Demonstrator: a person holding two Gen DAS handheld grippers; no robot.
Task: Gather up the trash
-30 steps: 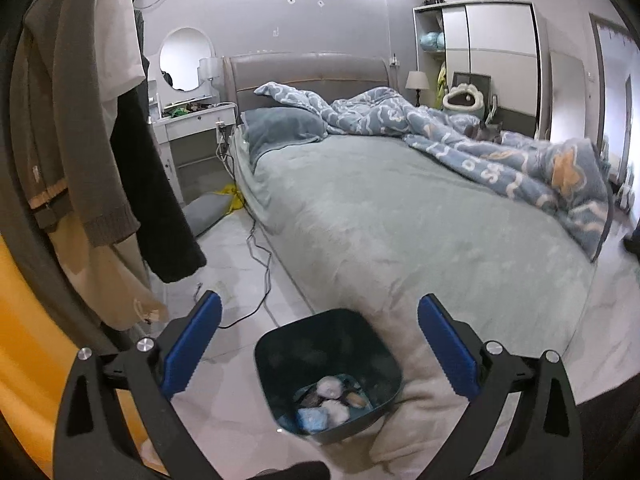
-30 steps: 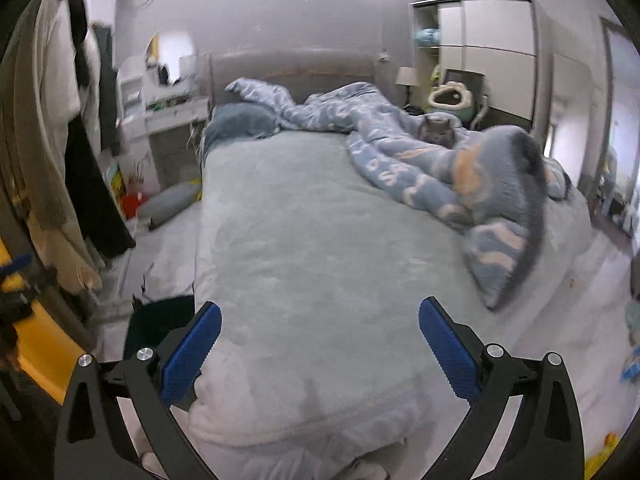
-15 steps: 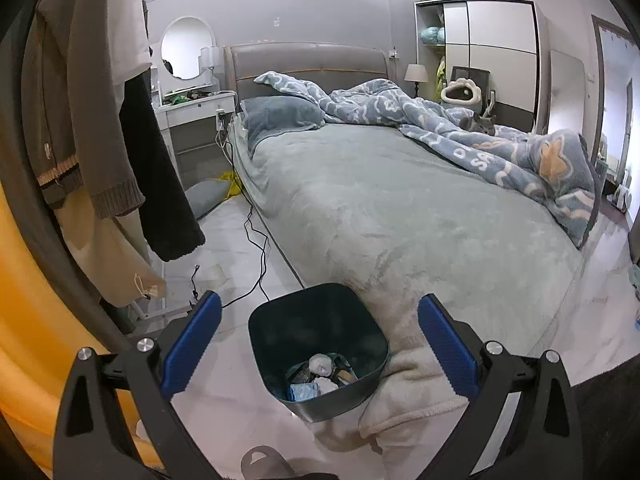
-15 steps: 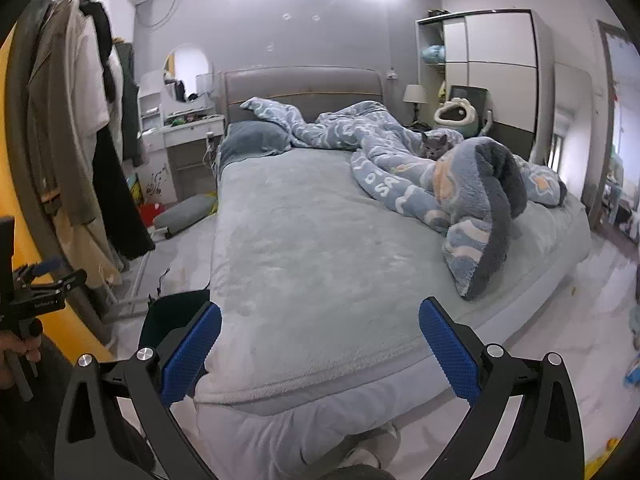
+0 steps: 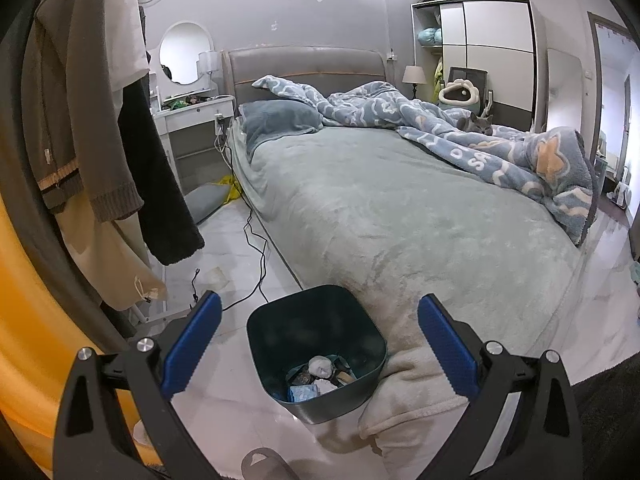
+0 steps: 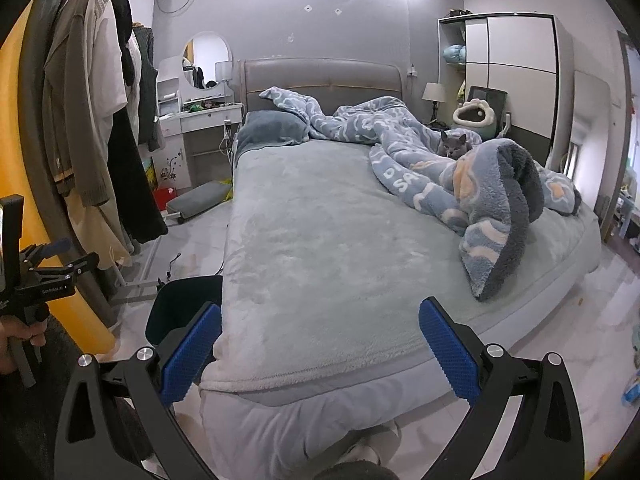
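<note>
A dark teal trash bin (image 5: 316, 350) stands on the floor at the bed's near left corner, with crumpled white and blue trash (image 5: 318, 376) in its bottom. My left gripper (image 5: 318, 350) is open and empty, raised above and in front of the bin. My right gripper (image 6: 318, 350) is open and empty, held above the foot of the bed (image 6: 328, 248). The bin (image 6: 180, 312) shows partly behind the right gripper's left finger. The left gripper (image 6: 44, 266) also shows at the left edge of the right wrist view, held by a hand.
Clothes (image 5: 92, 128) hang on a rack at left. A black cable (image 5: 256, 248) runs over the floor beside the bed. A blue blanket (image 6: 460, 176) is bunched on the bed's right side with a grey cat (image 6: 454, 144) behind it. A white dresser (image 6: 204, 136) and wardrobe (image 6: 516, 76) stand at the back.
Both grippers have pulled back and risen from the bed. The bin looks farther from the left gripper. Both stay open and empty.
</note>
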